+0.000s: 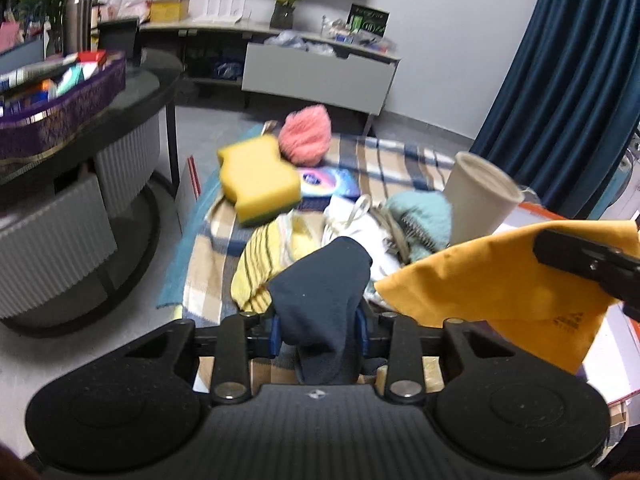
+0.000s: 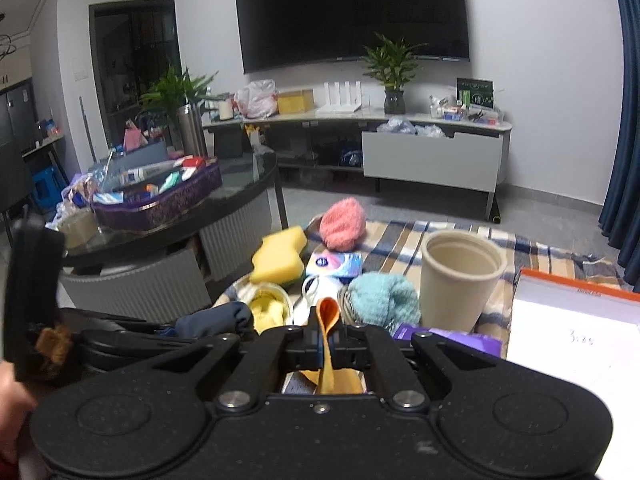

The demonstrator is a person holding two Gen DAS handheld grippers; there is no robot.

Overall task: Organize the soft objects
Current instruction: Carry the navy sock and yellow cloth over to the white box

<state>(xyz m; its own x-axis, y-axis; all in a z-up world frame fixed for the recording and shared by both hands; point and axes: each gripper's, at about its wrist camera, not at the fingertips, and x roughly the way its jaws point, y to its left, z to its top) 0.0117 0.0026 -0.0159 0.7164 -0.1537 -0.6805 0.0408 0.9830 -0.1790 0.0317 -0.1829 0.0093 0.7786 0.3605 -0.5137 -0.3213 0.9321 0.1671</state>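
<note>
Here, both grippers are loaded over a pile of soft things on a plaid blanket (image 1: 400, 156). The left gripper (image 1: 320, 330) has its jaws clenched on a dark navy cloth (image 1: 320, 280), which bulges up between the blue pads and droops below them. The right gripper (image 2: 328, 344) has its jaws pinched tight on a folded orange cloth (image 2: 329, 312), a narrow loop of it standing up above the pads.

The left wrist view shows what the right one cannot: the orange cloth (image 1: 500, 280) spread wide as a sheet at the right, with a dark finger of the right gripper lying across its upper corner. It also shows a yellow striped cloth (image 1: 256, 268) just left of the navy cloth, partly under it.

The right wrist view, in turn, shows the navy cloth (image 2: 216, 316) from the side, bunched at the left with the left gripper's black body beneath it. It alone shows a purple box (image 2: 448, 338) just beyond the right gripper, and a large dark television (image 2: 352, 12) on the wall.

Both views share the rest of the pile: a yellow sponge (image 1: 260, 184), blurred in the left wrist view, a pink fluffy ball (image 1: 306, 134) behind it, a light blue fluffy ball (image 2: 384, 296) beside a beige cup (image 2: 460, 276), and a colourful tissue pack (image 2: 334, 264). A white box with an orange edge (image 2: 576, 320) lies at the right.
</note>
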